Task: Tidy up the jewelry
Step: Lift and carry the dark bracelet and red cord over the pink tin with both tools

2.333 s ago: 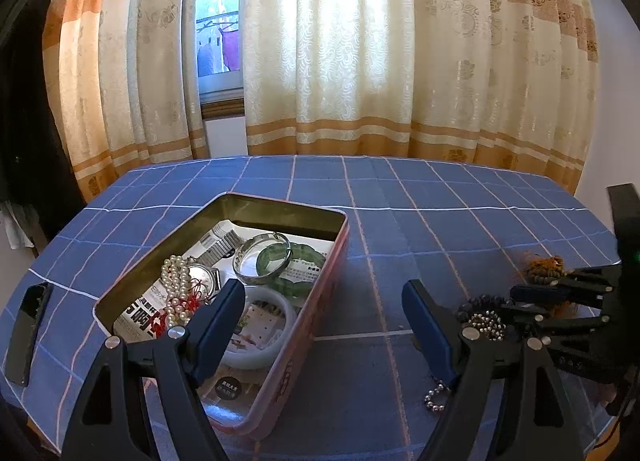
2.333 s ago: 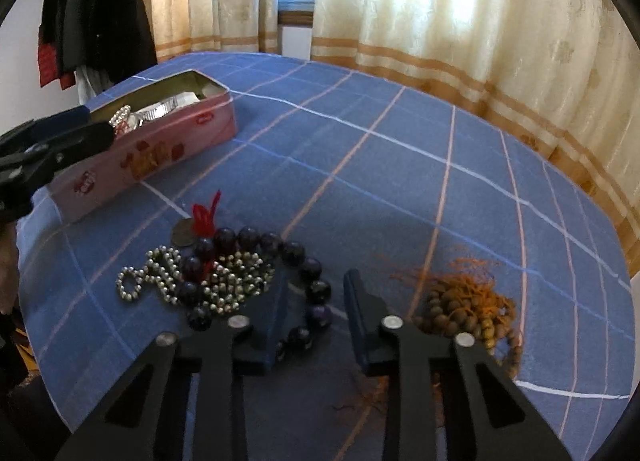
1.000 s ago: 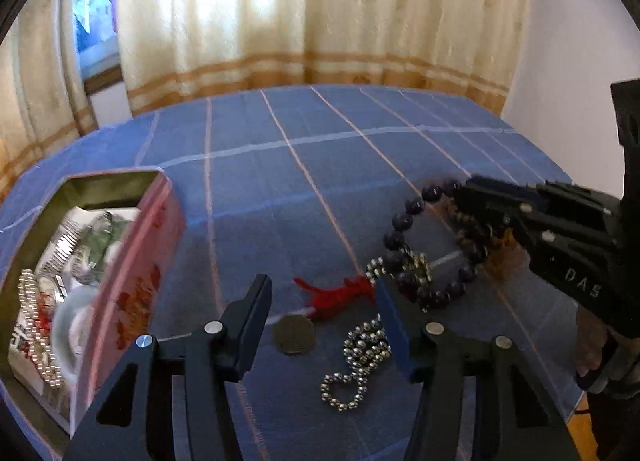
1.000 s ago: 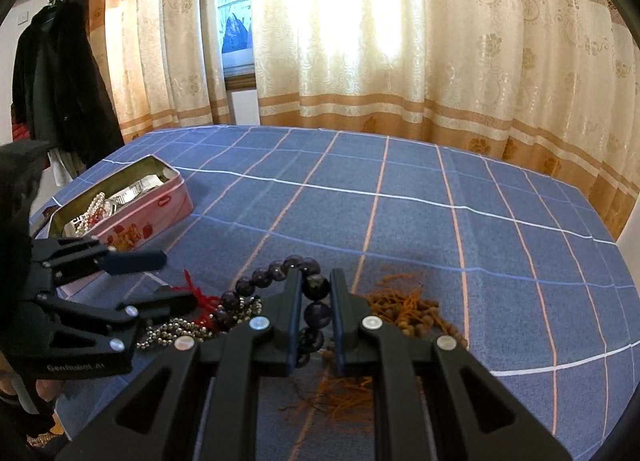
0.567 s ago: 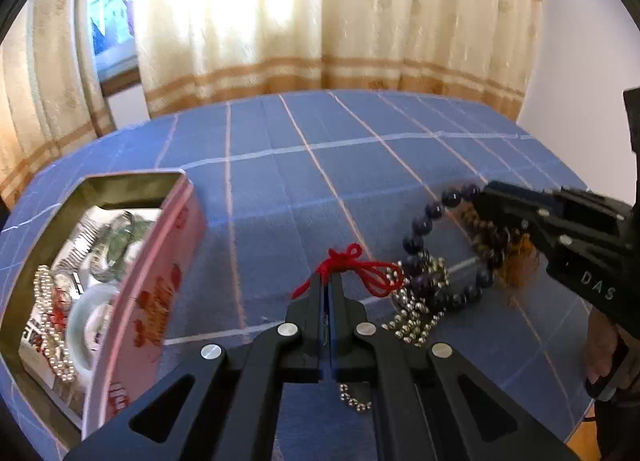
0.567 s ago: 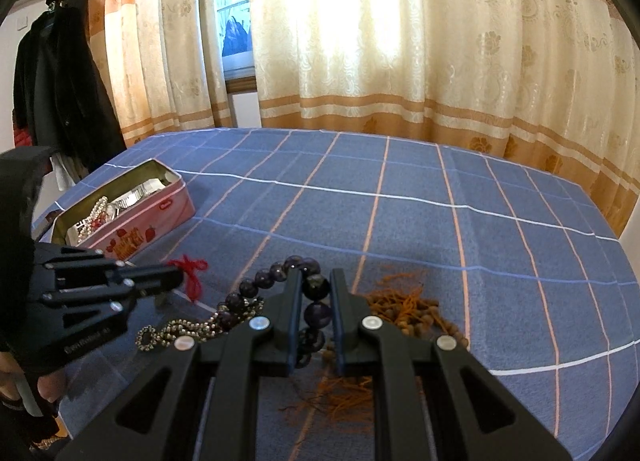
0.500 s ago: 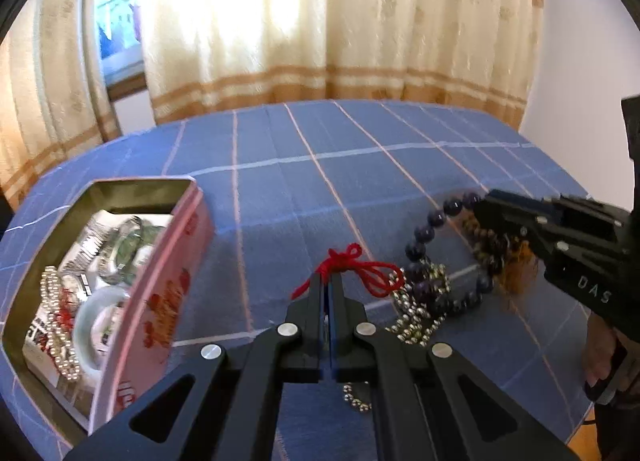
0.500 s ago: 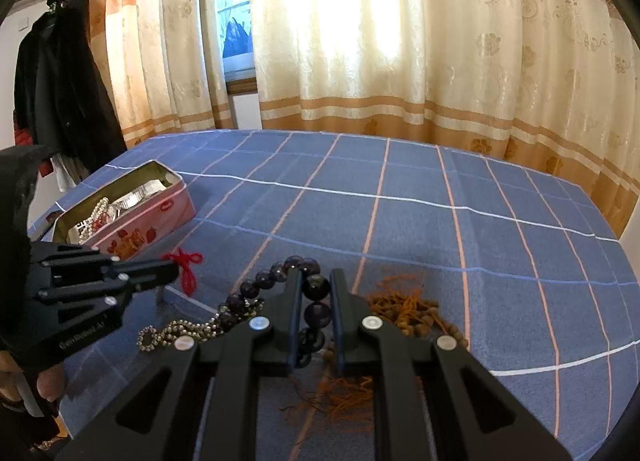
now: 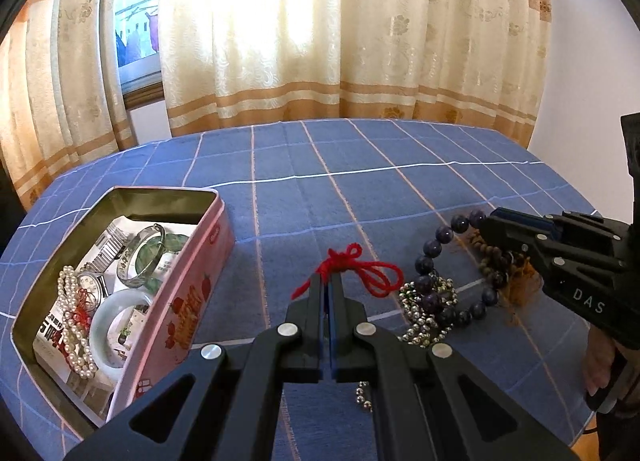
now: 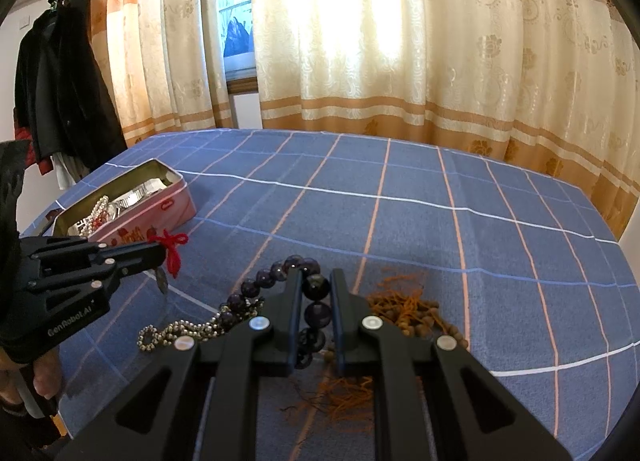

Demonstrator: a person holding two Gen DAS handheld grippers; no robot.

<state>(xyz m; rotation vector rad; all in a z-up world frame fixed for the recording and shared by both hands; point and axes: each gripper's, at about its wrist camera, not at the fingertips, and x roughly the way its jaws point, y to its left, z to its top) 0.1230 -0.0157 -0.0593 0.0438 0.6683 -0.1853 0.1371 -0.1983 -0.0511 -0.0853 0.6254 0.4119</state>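
My left gripper (image 9: 330,281) is shut on a red knotted cord (image 9: 360,265), held just above the blue checked cloth. In the right wrist view a small dark coin pendant (image 10: 162,280) hangs under the left gripper (image 10: 160,251) and the red cord (image 10: 172,245). My right gripper (image 10: 316,277) is shut on a dark purple bead bracelet (image 10: 260,279) that rests on the cloth. A silver bead chain (image 10: 176,329) lies tangled with it. The open pink tin (image 9: 188,301) stands to the left with pearls, a watch and bangles inside.
Brown wooden beads with an orange tassel (image 10: 404,313) lie just right of the right gripper. The table edge runs close in front of both grippers. Curtains and a window stand behind the table, and a dark coat (image 10: 60,81) hangs at the far left.
The left gripper went from open around the red cord to shut on it and lifted it off the cloth. The right gripper stayed still on the dark beads.
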